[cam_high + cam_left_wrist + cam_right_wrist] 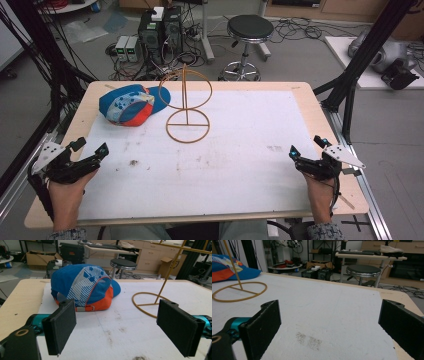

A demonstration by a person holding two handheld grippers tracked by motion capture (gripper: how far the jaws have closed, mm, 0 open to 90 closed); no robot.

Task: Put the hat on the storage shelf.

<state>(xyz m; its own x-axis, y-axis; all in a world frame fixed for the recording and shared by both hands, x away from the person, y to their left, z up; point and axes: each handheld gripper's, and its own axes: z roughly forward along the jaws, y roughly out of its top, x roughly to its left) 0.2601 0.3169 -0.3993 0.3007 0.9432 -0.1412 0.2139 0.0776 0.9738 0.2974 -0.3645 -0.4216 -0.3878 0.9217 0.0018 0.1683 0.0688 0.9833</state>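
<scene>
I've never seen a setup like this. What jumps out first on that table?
The bright blue and orange cap at the far left of the table catches the eye first, lying beside a thin golden wire stand made of rings on a post. Nearer the person, the left gripper and the right gripper sit at opposite table edges, each open with nothing between its black fingers.
</scene>
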